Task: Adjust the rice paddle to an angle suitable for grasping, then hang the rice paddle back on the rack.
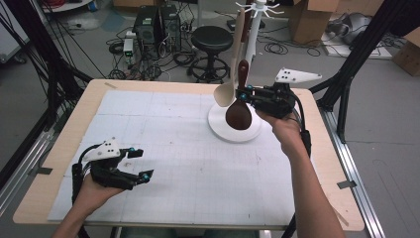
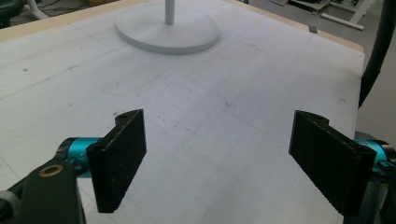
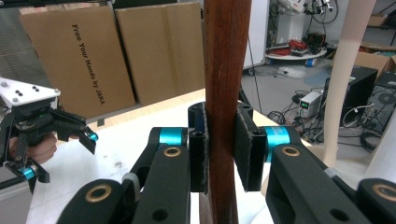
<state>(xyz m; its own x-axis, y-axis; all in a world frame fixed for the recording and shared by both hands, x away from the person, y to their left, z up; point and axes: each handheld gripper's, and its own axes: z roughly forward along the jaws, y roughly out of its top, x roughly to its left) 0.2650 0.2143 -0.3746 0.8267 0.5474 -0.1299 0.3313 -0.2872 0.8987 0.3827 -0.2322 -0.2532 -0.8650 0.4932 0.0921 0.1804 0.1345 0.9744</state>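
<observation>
My right gripper (image 1: 243,94) is shut on the handle of a dark brown wooden spoon (image 1: 238,115), held upright with its bowl down over the white stand's round base (image 1: 218,126). In the right gripper view both pads clamp the dark handle (image 3: 226,70) at the gripper (image 3: 220,149). A pale wooden spoon (image 1: 225,93) hangs from the stand's pole (image 1: 253,34), just left of the dark one. My left gripper (image 1: 142,163) rests low at the mat's front left, open. Nothing lies between its jaws in the left gripper view, where the gripper (image 2: 219,158) faces the stand base (image 2: 167,32).
A white gridded mat (image 1: 168,148) covers the wooden table (image 1: 327,163). Behind the table stand a black stool (image 1: 212,39), computer towers (image 1: 157,25) and cables. Cardboard boxes (image 3: 116,51) lean beyond the table's side. The other hand's gripper (image 3: 46,135) shows at far left.
</observation>
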